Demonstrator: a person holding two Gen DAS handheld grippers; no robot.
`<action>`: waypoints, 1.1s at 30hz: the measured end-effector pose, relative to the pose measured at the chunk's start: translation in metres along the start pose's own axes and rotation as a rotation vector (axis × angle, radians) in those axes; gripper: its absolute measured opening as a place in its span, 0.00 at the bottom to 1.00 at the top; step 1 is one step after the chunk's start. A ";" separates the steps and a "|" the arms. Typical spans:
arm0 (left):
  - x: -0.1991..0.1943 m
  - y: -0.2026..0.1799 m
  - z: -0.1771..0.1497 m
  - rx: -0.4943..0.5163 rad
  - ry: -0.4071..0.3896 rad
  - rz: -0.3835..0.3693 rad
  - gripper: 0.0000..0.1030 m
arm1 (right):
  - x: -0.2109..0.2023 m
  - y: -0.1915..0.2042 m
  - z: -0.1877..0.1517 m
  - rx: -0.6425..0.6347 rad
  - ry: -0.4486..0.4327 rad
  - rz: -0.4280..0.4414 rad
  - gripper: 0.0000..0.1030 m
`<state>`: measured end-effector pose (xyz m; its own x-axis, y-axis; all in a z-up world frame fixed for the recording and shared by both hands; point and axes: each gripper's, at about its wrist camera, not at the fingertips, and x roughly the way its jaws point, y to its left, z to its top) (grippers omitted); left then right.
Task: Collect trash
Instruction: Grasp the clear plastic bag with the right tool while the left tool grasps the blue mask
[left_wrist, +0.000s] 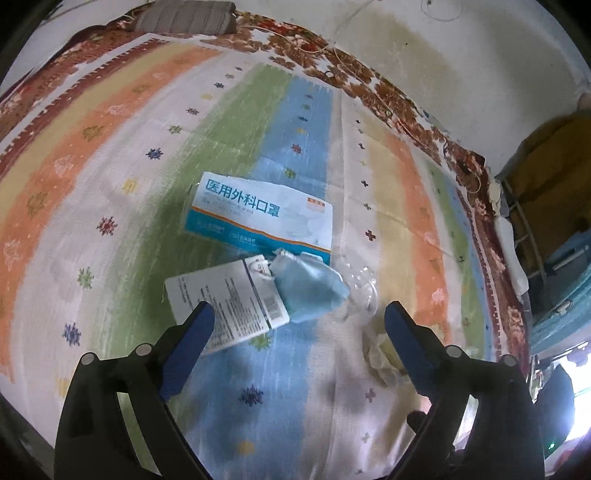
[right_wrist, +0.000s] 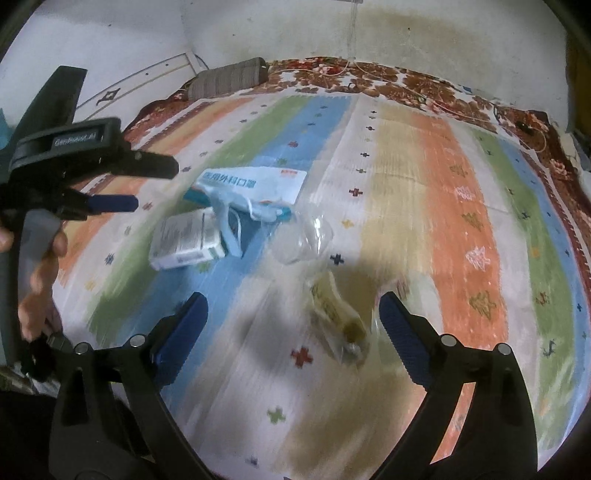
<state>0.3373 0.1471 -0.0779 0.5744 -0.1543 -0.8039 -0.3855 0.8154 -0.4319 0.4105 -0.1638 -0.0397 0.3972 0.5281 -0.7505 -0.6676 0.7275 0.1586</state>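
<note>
The trash lies in a loose cluster on a bed covered by a striped woven blanket (left_wrist: 110, 155), its bands of orange, green, blue and cream dotted with small cross-stitch motifs. At the centre is a flat, glossy mask packet (left_wrist: 262, 218), white and blue with printed characters. Just in front of it lies a crumpled soft blue face mask (left_wrist: 310, 288), touching a white rectangular carton (left_wrist: 229, 302) with fine print and a barcode on its left. To the right of the face mask sits a crinkled clear plastic wrapper (left_wrist: 364, 291), and nearer the camera a crumpled yellowish wrapper (right_wrist: 340, 317), blurred. The left gripper (left_wrist: 299, 317) hovers over the carton and mask, fingers spread wide with nothing between them; the right gripper (right_wrist: 291, 310) is likewise spread and empty above the yellowish wrapper. Beyond the blanket, a brown floral bedspread (left_wrist: 388, 92) borders it, with a grey striped pillow (left_wrist: 184, 18) by the stained wall (left_wrist: 461, 66).
</note>
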 end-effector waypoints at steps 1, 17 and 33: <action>0.002 0.001 0.002 -0.004 0.002 -0.003 0.89 | 0.005 -0.001 0.004 0.009 -0.003 -0.001 0.87; 0.058 0.011 0.023 -0.104 0.117 -0.104 0.56 | 0.080 -0.007 0.041 0.073 0.016 -0.024 0.73; 0.061 0.018 0.019 -0.088 0.125 -0.069 0.09 | 0.111 0.005 0.042 0.009 0.049 -0.115 0.07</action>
<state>0.3795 0.1630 -0.1266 0.5090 -0.2808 -0.8137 -0.4134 0.7494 -0.5172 0.4778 -0.0831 -0.0954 0.4390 0.4193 -0.7947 -0.6140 0.7857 0.0754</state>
